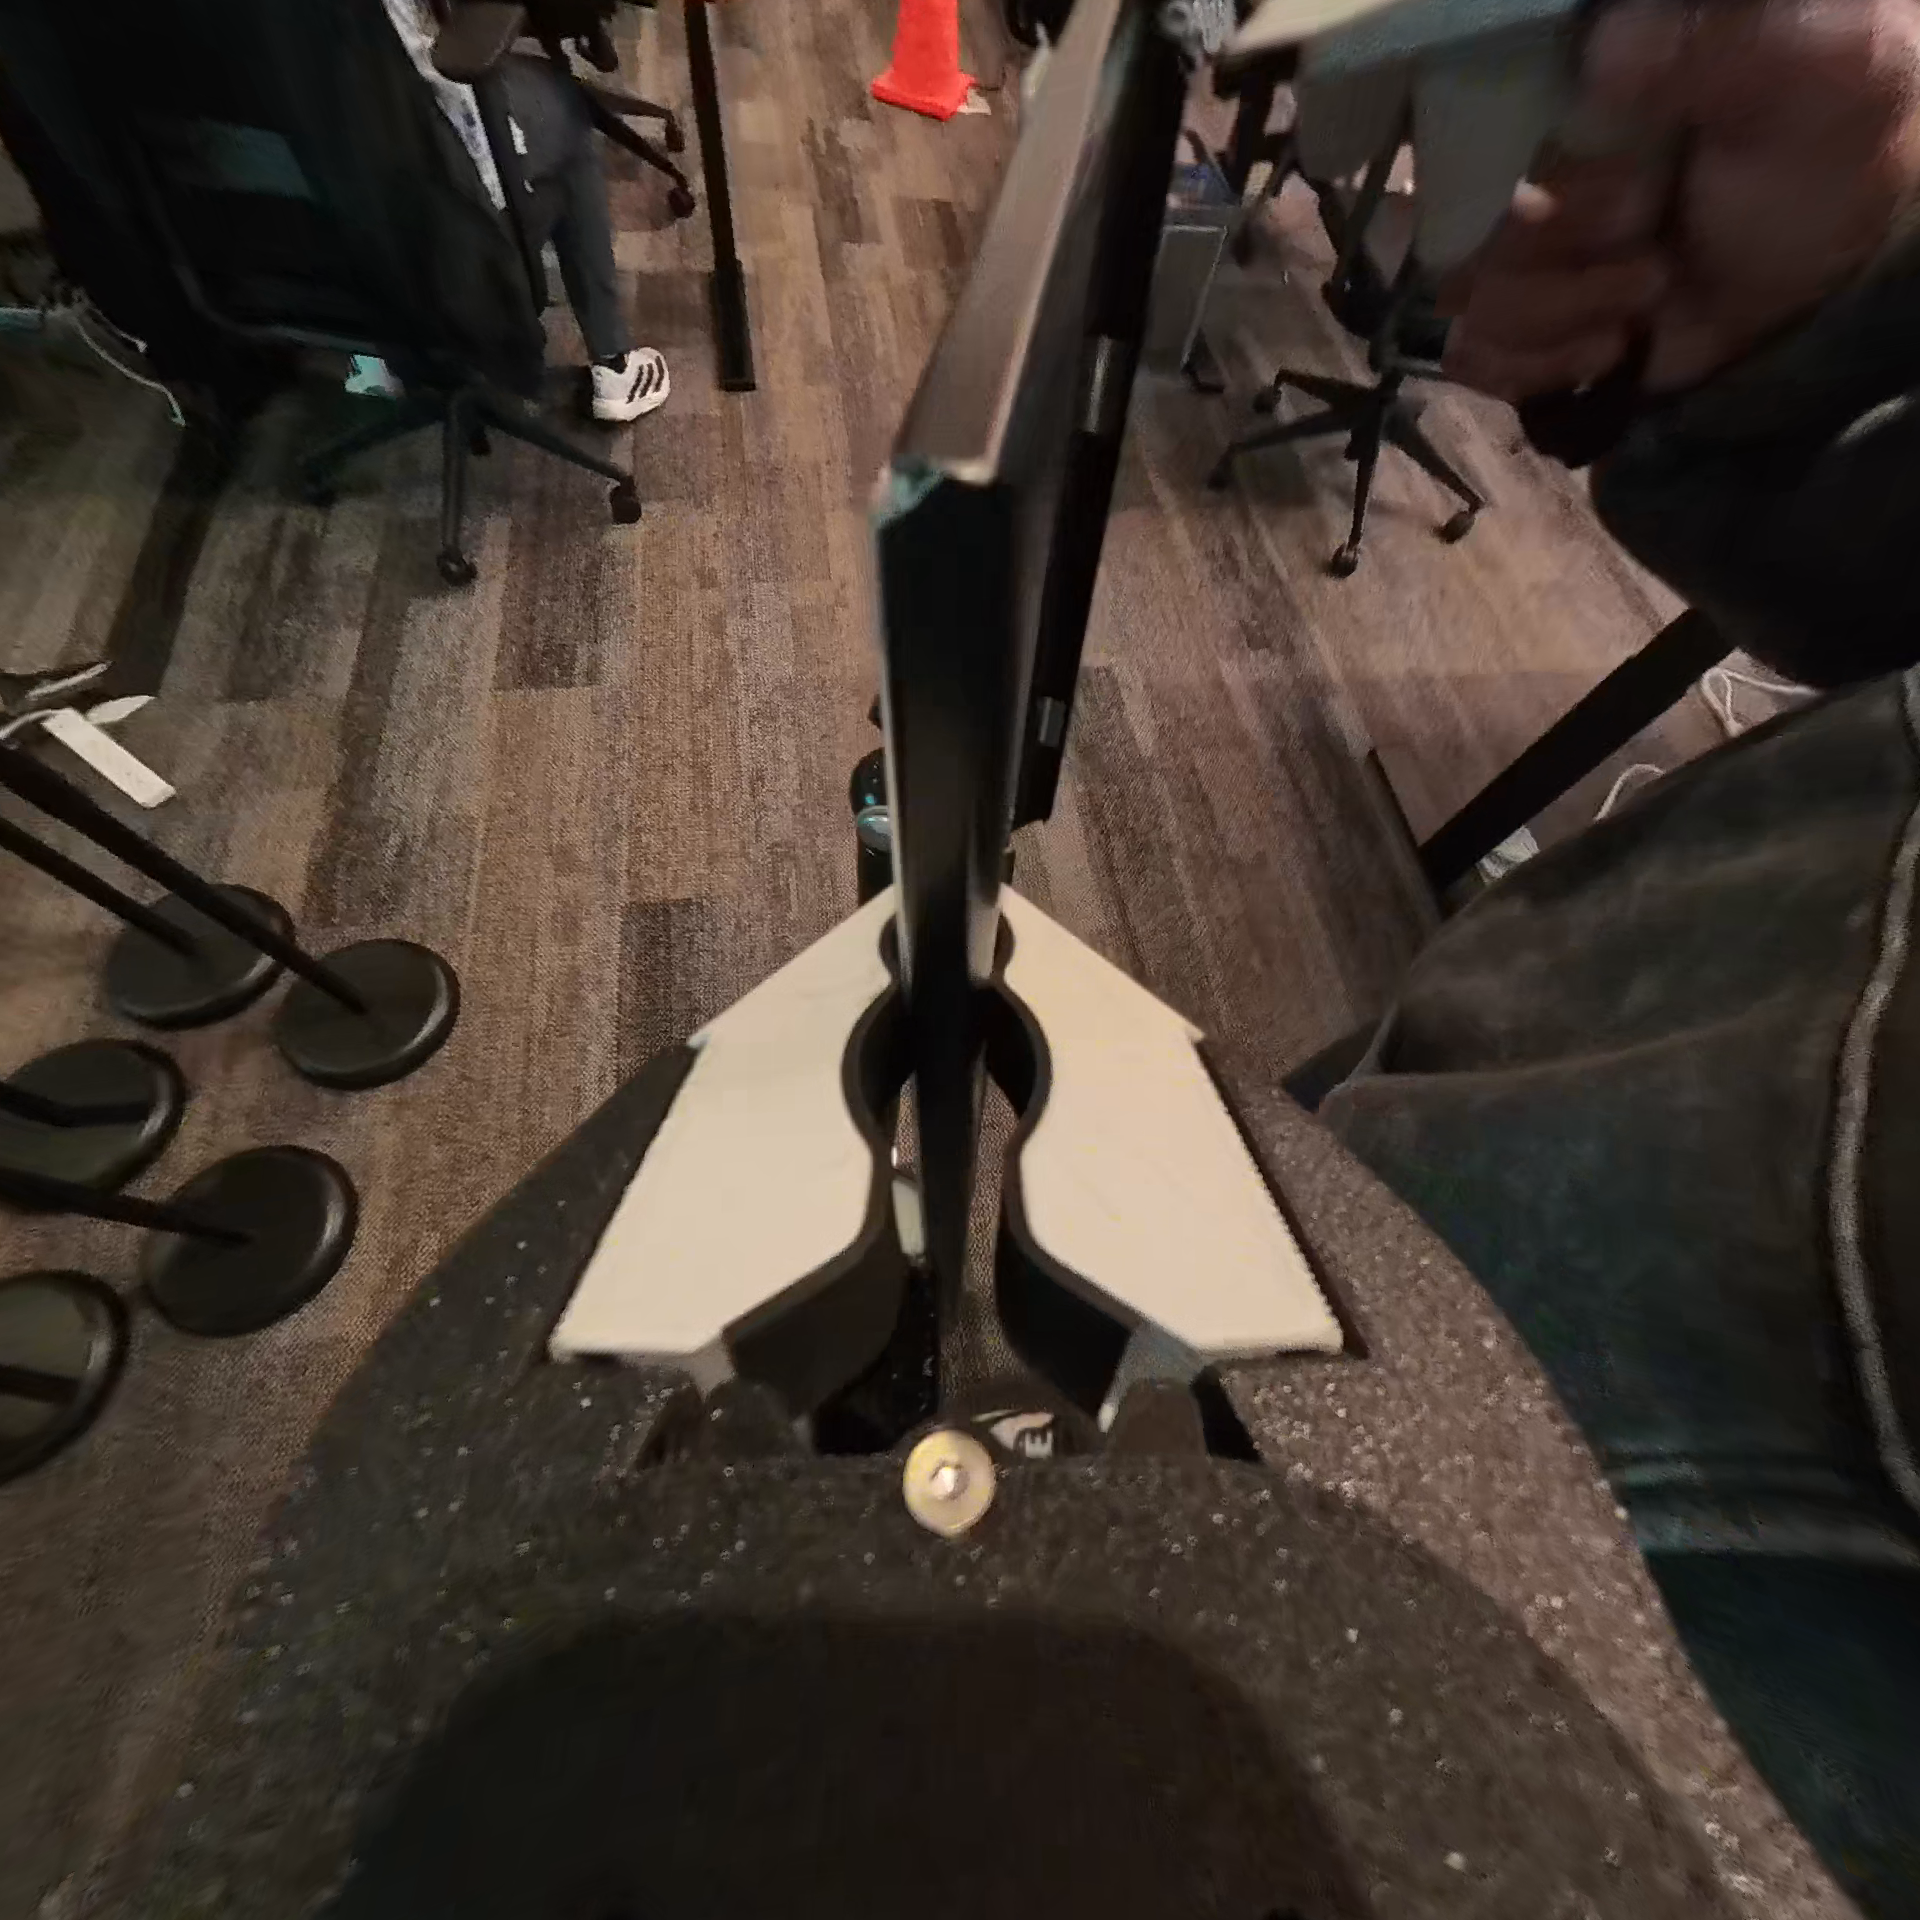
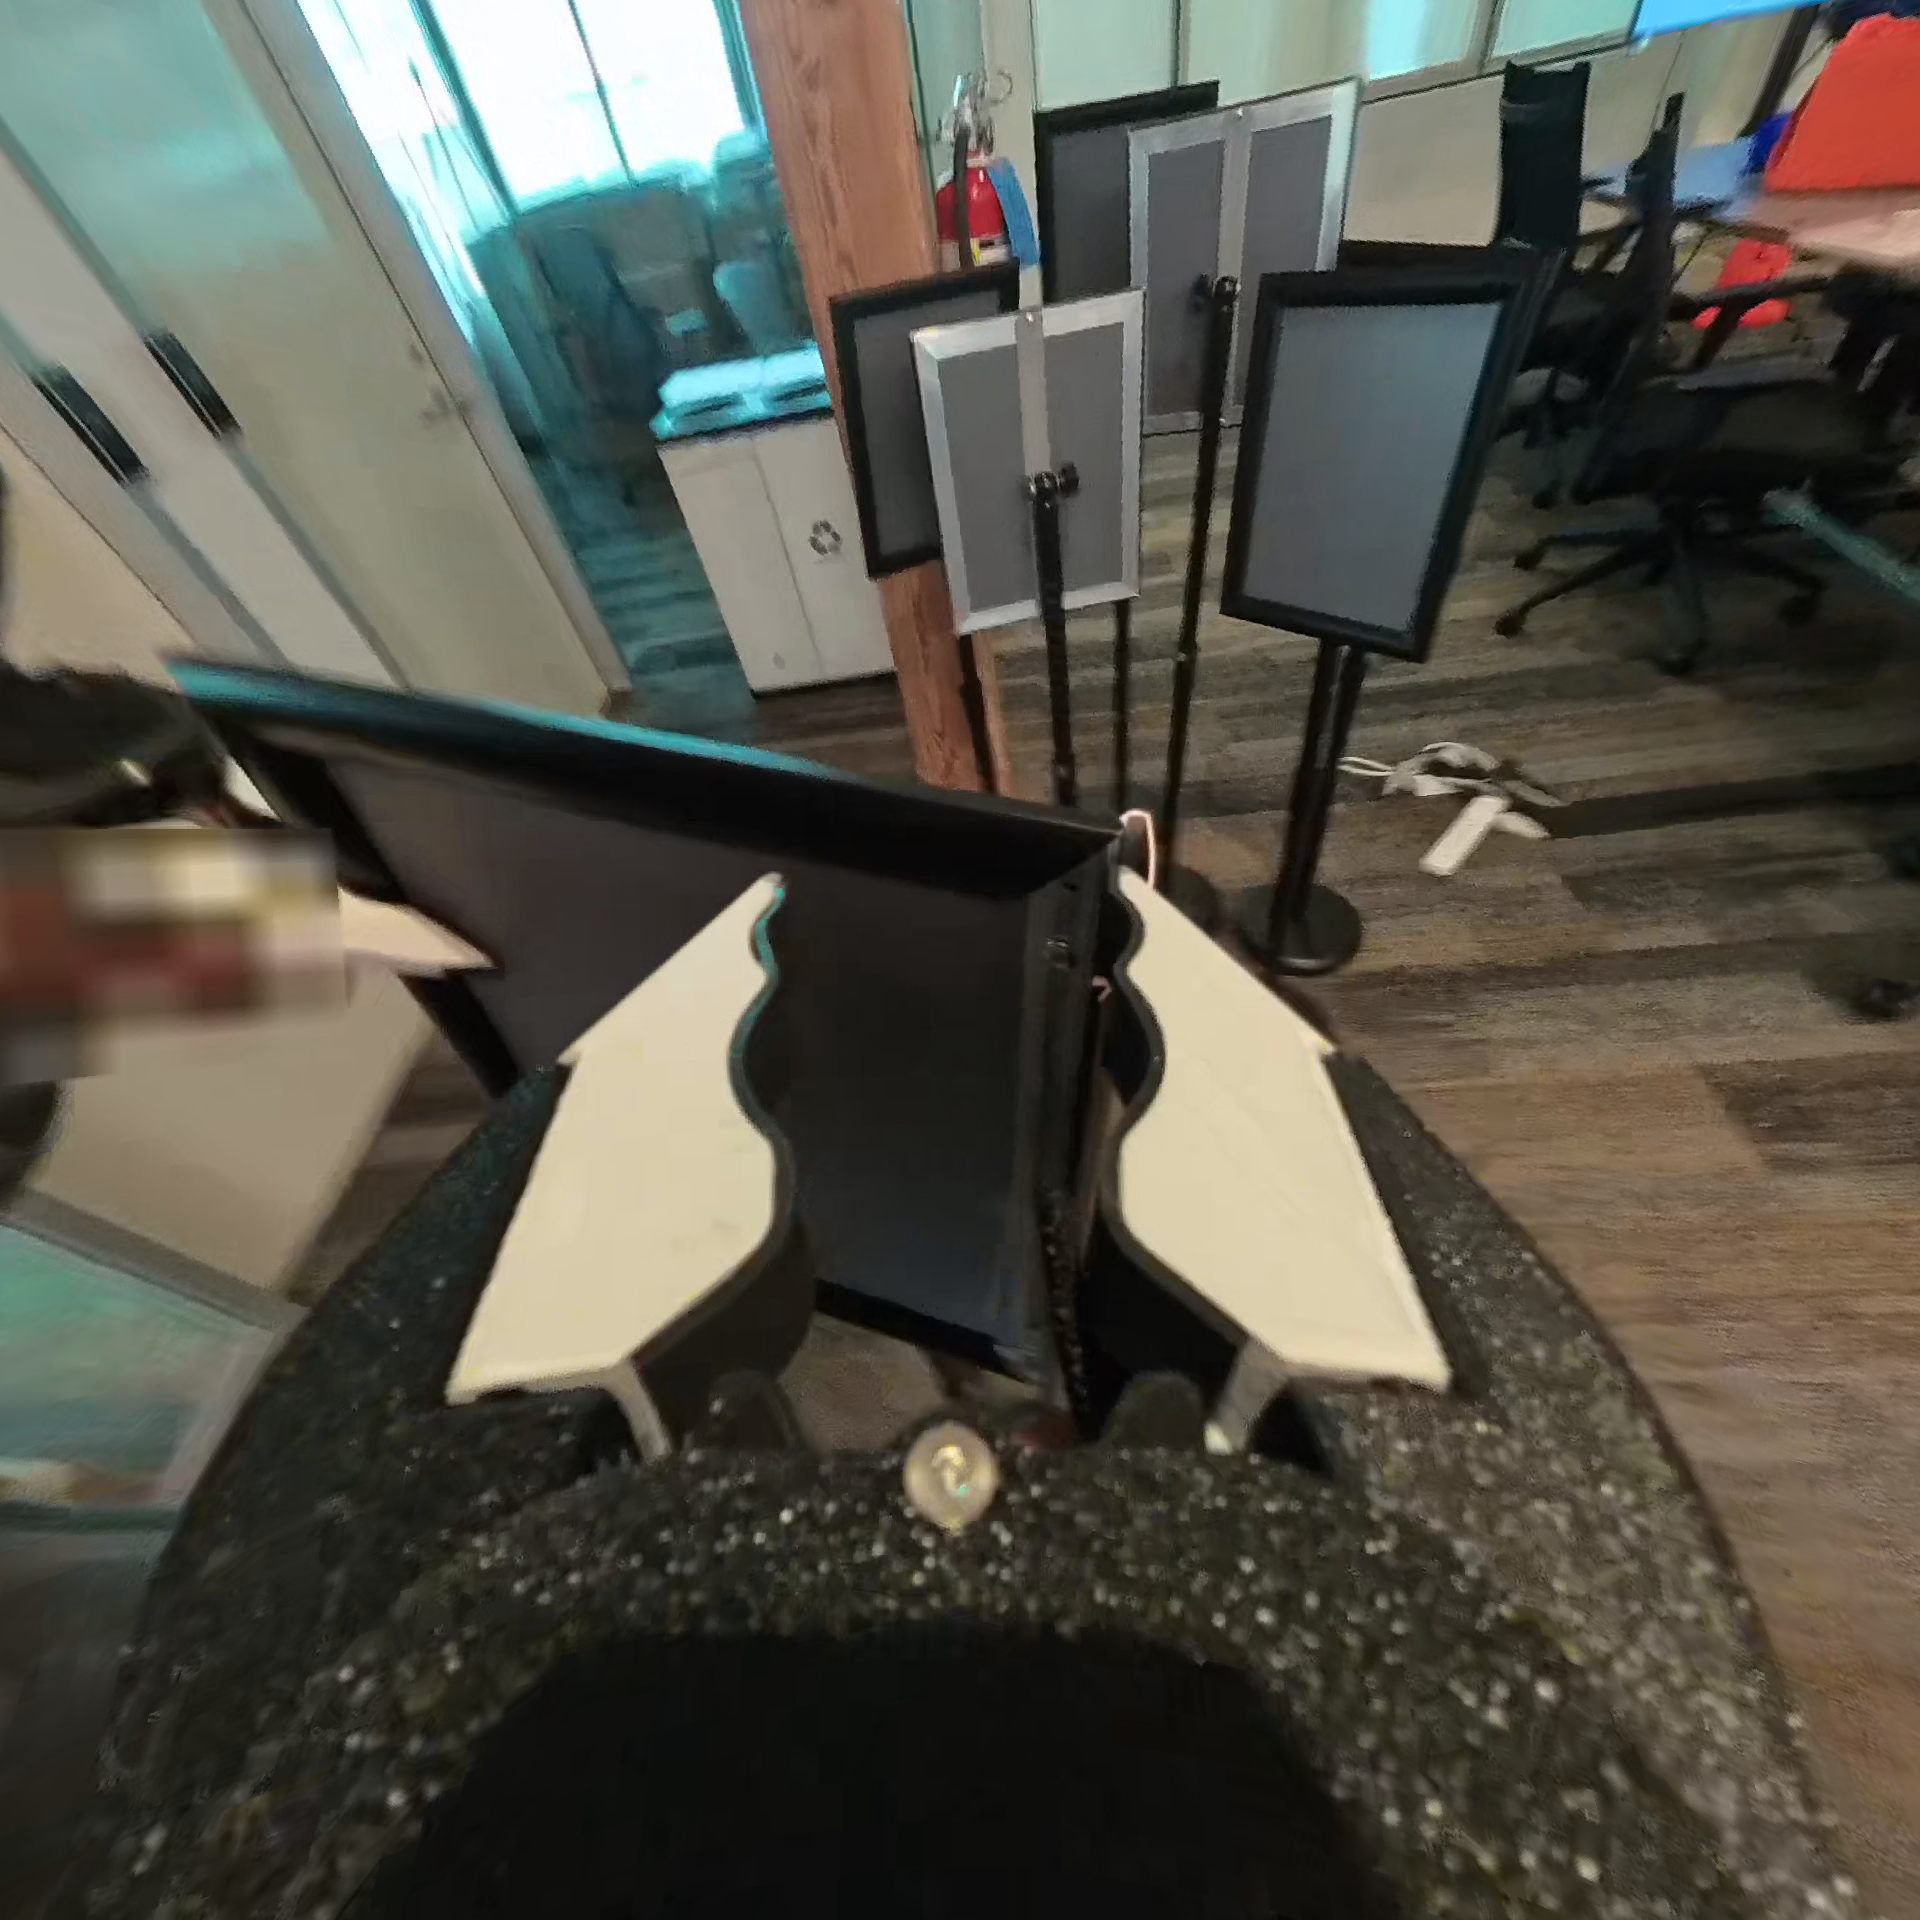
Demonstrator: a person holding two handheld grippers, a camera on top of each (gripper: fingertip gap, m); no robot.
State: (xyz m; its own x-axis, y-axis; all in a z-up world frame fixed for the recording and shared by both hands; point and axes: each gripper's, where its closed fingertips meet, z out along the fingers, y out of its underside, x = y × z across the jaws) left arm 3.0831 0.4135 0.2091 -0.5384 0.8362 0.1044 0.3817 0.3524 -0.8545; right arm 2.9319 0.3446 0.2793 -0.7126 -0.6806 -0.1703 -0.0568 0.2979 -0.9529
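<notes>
Left gripper (image 1: pixel 943 971) clamped on frame (image 1: pixel 966 644) edge; right gripper (image 2: pixel 951 925) spread around its corner, floor stands (image 2: pixel 1340 478) beyond.

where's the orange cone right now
The orange cone stands on the carpet at the top of the left wrist view, beyond the black frame clamped in the left gripper.

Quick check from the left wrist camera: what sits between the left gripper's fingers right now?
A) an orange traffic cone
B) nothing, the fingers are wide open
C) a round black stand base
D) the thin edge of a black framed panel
D: the left gripper is closed on the thin edge of the black framed panel, whose edge runs up between the white fingers.
</notes>
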